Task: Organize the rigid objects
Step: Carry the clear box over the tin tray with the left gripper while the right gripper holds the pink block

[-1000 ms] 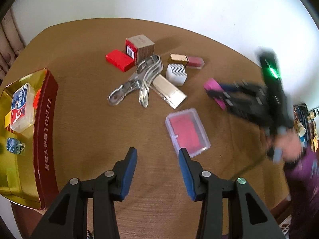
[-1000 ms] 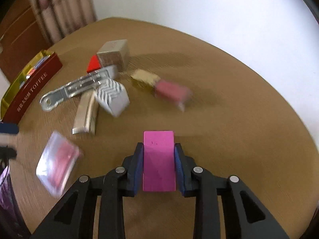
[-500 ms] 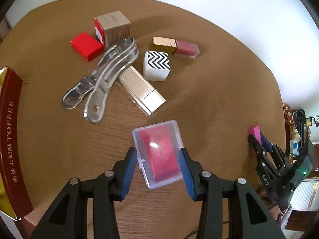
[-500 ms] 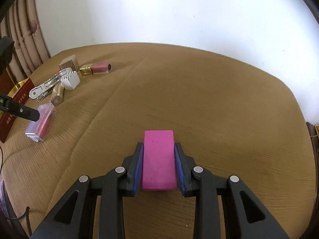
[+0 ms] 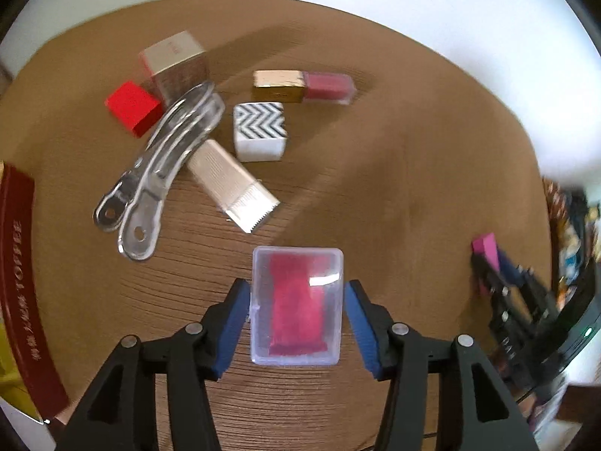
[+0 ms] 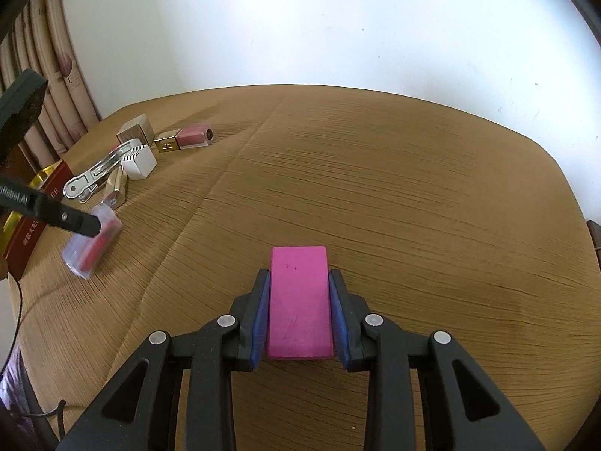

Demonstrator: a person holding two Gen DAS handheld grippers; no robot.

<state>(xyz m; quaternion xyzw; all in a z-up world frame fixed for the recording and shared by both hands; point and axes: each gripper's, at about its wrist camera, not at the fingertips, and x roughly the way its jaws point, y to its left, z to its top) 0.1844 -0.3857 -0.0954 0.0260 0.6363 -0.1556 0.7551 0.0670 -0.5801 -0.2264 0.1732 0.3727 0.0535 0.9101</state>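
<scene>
A clear plastic box (image 5: 296, 304) with red contents lies flat on the brown round table (image 5: 394, 173). My left gripper (image 5: 296, 289) points down over it. Its jaws are opening, the box sits between the blue pads, and a small gap shows on each side. In the right wrist view the same box (image 6: 90, 248) lies at the far left under a black left finger (image 6: 80, 223). My right gripper (image 6: 298, 278) is shut on a pink block (image 6: 298, 300) low over the table's near side. It also shows at the right edge of the left wrist view, holding the pink block (image 5: 484, 244).
A red and gold toffee tin (image 5: 18, 263) stands at the left table edge. Behind the clear box lie metal clips (image 5: 161, 165), a gold ribbed case (image 5: 233, 184), a zigzag-patterned white box (image 5: 259, 131), a gold-capped lip gloss (image 5: 300, 86), a red block (image 5: 131, 107) and a beige cube (image 5: 174, 62).
My left gripper moved over the clear box, lowered around it, and its jaws widened. My right gripper carried the pink block away from the pile to the table's right side, then held still.
</scene>
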